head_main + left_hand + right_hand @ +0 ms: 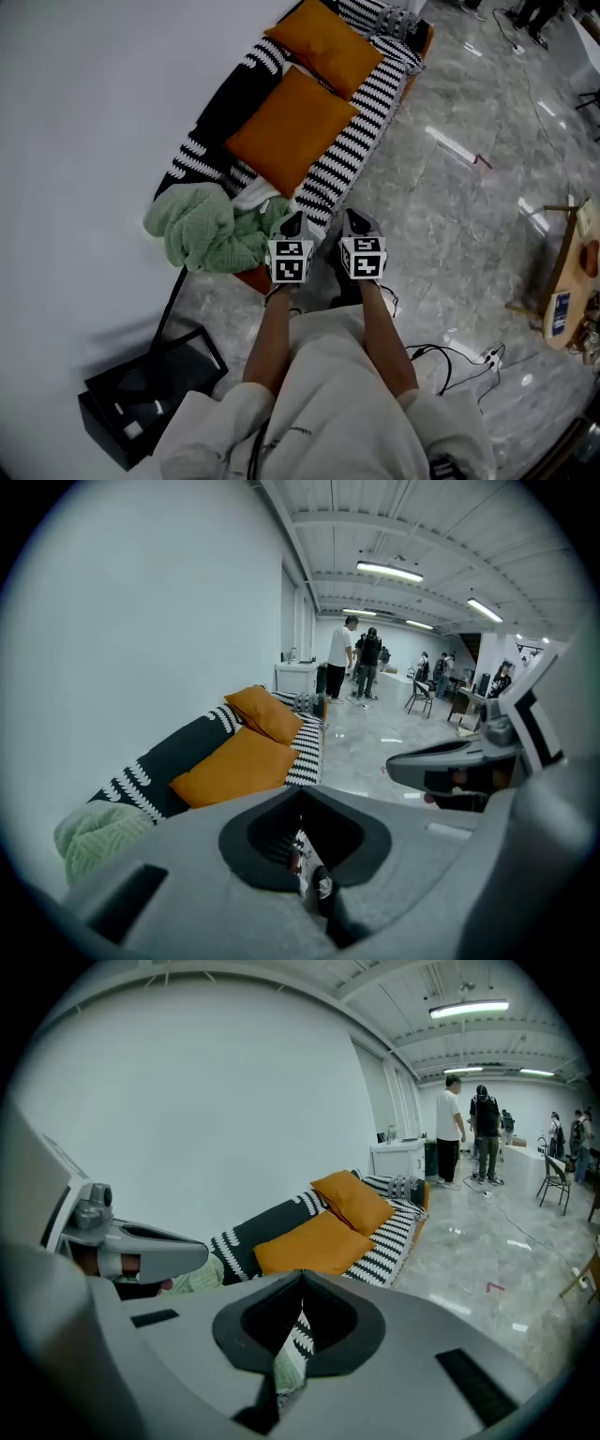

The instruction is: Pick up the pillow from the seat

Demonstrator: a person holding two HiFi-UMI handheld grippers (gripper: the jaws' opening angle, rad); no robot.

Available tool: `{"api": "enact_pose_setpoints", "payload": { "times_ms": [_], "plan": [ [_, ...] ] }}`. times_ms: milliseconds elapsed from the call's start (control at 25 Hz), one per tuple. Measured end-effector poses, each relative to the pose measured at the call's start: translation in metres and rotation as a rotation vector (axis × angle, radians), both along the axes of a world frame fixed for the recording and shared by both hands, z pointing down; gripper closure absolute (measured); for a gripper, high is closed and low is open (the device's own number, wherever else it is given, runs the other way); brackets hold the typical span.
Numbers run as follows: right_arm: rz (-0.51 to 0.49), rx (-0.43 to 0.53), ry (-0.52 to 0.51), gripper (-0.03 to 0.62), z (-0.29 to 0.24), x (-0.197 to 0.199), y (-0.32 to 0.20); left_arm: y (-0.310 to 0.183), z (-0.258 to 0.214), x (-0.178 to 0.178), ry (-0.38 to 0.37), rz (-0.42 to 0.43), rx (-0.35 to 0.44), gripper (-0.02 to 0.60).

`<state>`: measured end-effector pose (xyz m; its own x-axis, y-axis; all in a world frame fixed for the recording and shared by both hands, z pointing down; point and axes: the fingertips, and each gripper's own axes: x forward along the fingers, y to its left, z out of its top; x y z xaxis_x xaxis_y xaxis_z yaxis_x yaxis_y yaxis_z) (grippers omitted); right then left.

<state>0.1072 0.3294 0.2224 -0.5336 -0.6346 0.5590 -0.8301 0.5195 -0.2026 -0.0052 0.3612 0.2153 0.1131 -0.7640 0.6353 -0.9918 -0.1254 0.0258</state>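
Note:
Two orange pillows lie on a black-and-white striped sofa (373, 92). The nearer pillow (291, 127) (234, 766) (314, 1244) rests on the seat, and the farther pillow (328, 42) (265, 712) (354, 1202) sits just beyond it. My left gripper (292, 223) (302, 803) and right gripper (356, 221) (302, 1283) are held side by side at the sofa's near end, short of the nearer pillow and apart from it. Both have their jaws together with nothing held.
A green knitted blanket (206, 230) is heaped on the sofa's near end, left of the grippers. A black box (141, 394) stands on the floor by the wall. Cables (441, 361) and a wooden stand (567, 281) are at the right. People (469, 1129) stand far off.

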Motion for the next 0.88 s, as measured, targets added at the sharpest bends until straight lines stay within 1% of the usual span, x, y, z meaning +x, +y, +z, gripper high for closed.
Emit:
{"api": "enact_pose_setpoints", "payload": {
  "times_ms": [80,280,680,880],
  "plan": [
    [-0.004,-0.015,0.008,0.586,0.004,0.0,-0.017,-0.019,0.001,0.001,0.004,0.0,-0.015,0.574],
    [0.063,-0.081,-0.024,0.585,0.014,0.008,-0.068,-0.068,0.005,0.005,-0.016,0.022,-0.046,0.572],
    [0.089,-0.169,-0.054,0.586,0.038,0.001,-0.177,-0.172,0.016,0.002,-0.019,0.045,-0.099,0.574],
    [0.131,-0.215,-0.075,0.585,0.049,0.006,-0.209,-0.21,0.024,0.002,-0.029,0.081,-0.133,0.574]
  ]
}}
